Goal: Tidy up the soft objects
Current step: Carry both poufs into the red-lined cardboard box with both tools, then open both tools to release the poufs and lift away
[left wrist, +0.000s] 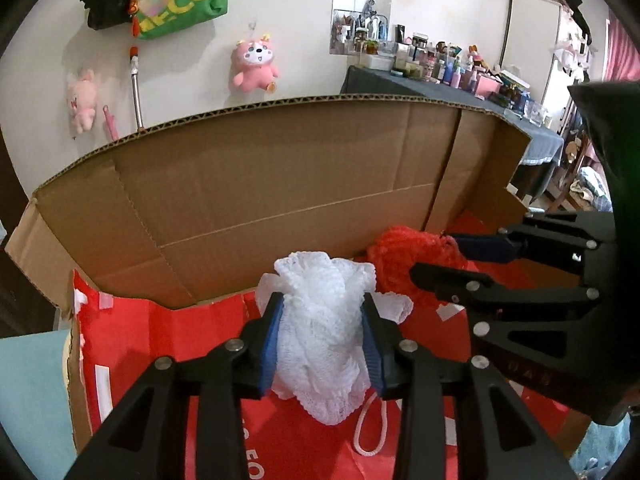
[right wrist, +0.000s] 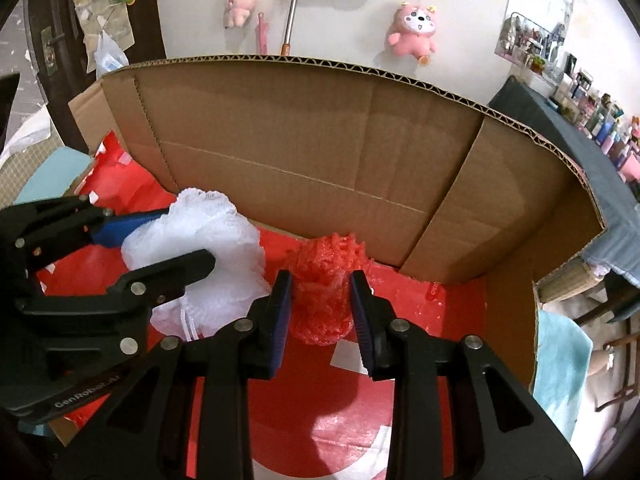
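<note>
Looking along the left gripper (left wrist: 323, 334) first: its blue pads (left wrist: 269, 340) sit against both flanks of a white mesh bath pouf (left wrist: 320, 328), jaws at a narrow-to-middling gap, the pouf bunched between them and held; a white cord loop (left wrist: 370, 428) hangs below the pouf; red printed lining (left wrist: 160, 332) covers the floor of a big corrugated cardboard box (left wrist: 256, 176), whose tall back flap stands upright behind; the pouf is inside the box, left of a red mesh pouf (left wrist: 394, 260); the right gripper (left wrist: 436, 258) comes in from the right edge with the red pouf between its fingers; a pink plush toy (left wrist: 255, 65) hangs on the wall beyond, and a cluttered table (left wrist: 404, 88) stands at right.

Right wrist view: right gripper (right wrist: 322, 316) pinches the red pouf (right wrist: 326, 292) narrowly, pads pressing its sides, the pouf low over the red box floor (right wrist: 304, 412), near the back flap (right wrist: 320, 148); left gripper (right wrist: 172, 240) at left, clamped around the white pouf (right wrist: 200, 240); the two poufs lie just beside each other, whether touching I cannot tell.
</note>
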Motion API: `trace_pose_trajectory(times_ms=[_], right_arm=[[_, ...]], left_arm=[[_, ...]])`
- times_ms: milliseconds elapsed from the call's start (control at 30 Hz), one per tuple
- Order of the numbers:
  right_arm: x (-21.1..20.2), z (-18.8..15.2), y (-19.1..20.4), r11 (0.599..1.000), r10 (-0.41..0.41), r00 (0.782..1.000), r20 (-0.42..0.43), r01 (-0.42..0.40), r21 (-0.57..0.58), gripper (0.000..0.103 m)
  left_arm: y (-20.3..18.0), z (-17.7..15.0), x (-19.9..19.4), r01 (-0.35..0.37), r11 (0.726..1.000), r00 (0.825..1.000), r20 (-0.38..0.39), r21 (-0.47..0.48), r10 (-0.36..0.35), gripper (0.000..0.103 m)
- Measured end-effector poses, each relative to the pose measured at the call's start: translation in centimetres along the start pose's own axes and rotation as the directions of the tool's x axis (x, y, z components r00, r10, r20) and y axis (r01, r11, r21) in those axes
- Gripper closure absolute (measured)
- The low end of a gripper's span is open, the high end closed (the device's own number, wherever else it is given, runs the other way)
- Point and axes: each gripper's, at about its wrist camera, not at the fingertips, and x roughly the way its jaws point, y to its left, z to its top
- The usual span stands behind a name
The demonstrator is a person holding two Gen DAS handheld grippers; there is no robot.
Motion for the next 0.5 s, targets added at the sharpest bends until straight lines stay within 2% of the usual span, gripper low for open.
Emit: trace_pose_trajectory(times_ms=[300,333,400,500], right_arm=[[-0.15,-0.53,-0.38,0.999,0.017,1.0,-0.015,-0.017,0.039,0.071],[-0.1,-0.54,-0.41,0.999,0.019,1.0,-0.022,-0.018,0.043,0.07],[-0.08,-0.55,-0.37,0.999,0.013,1.0,-0.027,-0.012,0.042,0.059],[0.05,-0.84,-0.22,1.0,-0.002,0.999,-0.035,0.003,0.03,0.057]], left_arm=[[0.53,0.22,0.02,-0.007,1.0,1.0,-0.005,-0.01,0.007,0.056],[0.57,0.17,-0.02,-0.009,1.0,1.0,-0.004,-0.01,0.009,0.055],[0.43,-0.01,-0.15,-0.014,1.0,1.0,-0.003,-0.009,0.014,0.054],[0.27,-0.14,-0.36,-0.024,1.0,1.0,-0.003,-0.001,0.024,0.049]])
